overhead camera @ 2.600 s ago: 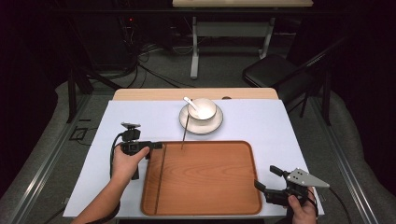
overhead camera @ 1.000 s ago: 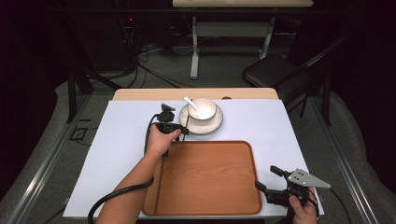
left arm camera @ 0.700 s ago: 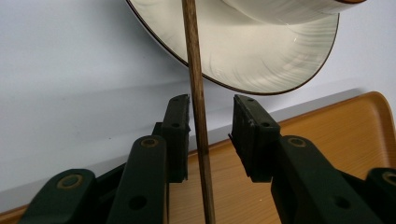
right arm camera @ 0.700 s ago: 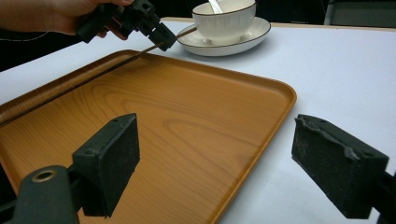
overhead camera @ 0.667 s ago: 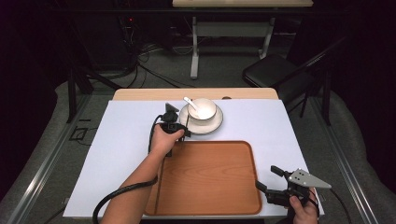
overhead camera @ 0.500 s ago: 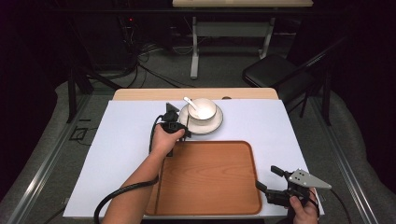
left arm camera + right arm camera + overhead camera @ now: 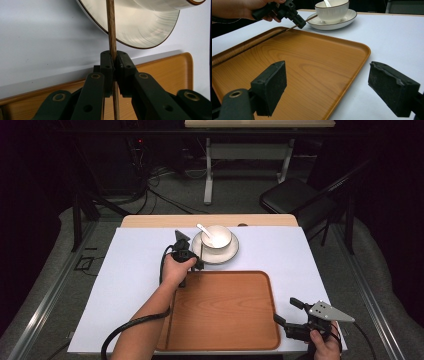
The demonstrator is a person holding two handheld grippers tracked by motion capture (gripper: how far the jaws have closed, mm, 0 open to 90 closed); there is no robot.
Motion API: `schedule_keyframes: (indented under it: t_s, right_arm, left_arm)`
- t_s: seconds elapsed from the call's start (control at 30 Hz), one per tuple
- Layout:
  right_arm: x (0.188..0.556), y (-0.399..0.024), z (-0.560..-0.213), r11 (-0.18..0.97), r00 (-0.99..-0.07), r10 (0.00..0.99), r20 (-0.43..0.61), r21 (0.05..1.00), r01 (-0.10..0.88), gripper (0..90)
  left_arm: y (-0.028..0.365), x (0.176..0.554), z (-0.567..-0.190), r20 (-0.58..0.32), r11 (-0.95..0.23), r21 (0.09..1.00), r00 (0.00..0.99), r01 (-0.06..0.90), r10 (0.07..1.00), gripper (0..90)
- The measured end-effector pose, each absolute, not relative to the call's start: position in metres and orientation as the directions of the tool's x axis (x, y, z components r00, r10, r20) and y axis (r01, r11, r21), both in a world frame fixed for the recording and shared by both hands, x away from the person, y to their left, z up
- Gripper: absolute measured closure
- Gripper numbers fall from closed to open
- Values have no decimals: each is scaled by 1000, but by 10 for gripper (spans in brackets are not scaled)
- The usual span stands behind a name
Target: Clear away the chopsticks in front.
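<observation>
A: How do the grippers look?
B: The left gripper [image 7: 113, 65] is black, with brass-coloured rivets on its links. The right gripper [image 7: 289, 312] carries a grey three-cornered plate at 3 o'clock.
A: Cables?
B: Black ones. The arms are bare.

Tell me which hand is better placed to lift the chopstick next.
Left. The left tool has just been closing and now clamps the chopstick beside the saucer. The right tool sits open at the tray corner, far from it.
</observation>
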State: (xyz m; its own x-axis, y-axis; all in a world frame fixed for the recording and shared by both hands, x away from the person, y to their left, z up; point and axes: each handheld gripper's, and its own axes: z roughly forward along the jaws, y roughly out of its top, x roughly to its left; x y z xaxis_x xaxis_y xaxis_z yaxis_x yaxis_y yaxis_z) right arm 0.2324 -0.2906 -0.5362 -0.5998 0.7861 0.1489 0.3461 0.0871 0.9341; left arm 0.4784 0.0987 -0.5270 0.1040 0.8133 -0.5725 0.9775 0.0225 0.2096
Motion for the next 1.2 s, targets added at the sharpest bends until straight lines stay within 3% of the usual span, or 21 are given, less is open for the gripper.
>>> schedule_keyframes:
  t_s: [0.8,1.2]
  right_arm:
    - [233,-290,-536,87,-601,785,150,934,347,146]
    - [233,-290,-536,88,-602,784,149,934,346,146]
  left_arm:
    - [120,470,-524,-615,102,241,71,965,785,853]
    - [152,438,-510,-644,138,245,54,960,763,853]
